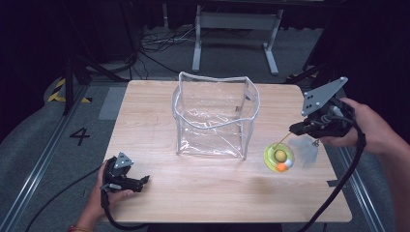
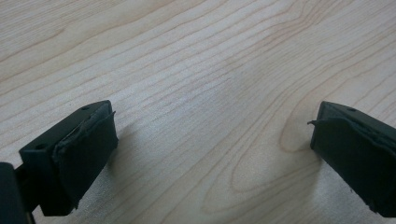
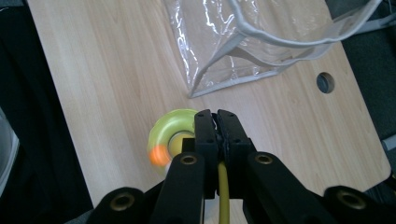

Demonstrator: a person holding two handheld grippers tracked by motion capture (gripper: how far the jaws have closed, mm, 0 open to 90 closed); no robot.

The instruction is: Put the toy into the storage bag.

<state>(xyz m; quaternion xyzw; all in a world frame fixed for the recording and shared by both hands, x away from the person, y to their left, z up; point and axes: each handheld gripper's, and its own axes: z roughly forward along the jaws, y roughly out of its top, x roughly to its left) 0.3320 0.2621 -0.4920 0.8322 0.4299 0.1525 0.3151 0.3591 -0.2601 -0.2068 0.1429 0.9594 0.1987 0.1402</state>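
In the high view a wooden table [image 1: 203,193] stands on grey floor; the right gripper [image 1: 296,128], clamped on a yellow cord [image 1: 283,139], carries a yellow-green disc toy [image 1: 279,156] beside the clear plastic bag [image 1: 215,116], so I judge this the carrying step. The left gripper view shows the left gripper [image 2: 212,154] with jaws apart over bare wood. In the right gripper view the disc hangs near the bag's corner; next it needs lifting over the rim [image 3: 261,35].

Bag [image 1: 215,116] stands mid-counter [image 1: 193,193], toward the far edge. Toy [image 1: 279,156] hangs right of the bag, near its front right corner. Right tool [image 1: 296,127] right of the bag, above the toy. Left tool [image 1: 143,181] left of the bag, nearer the front edge, well apart.
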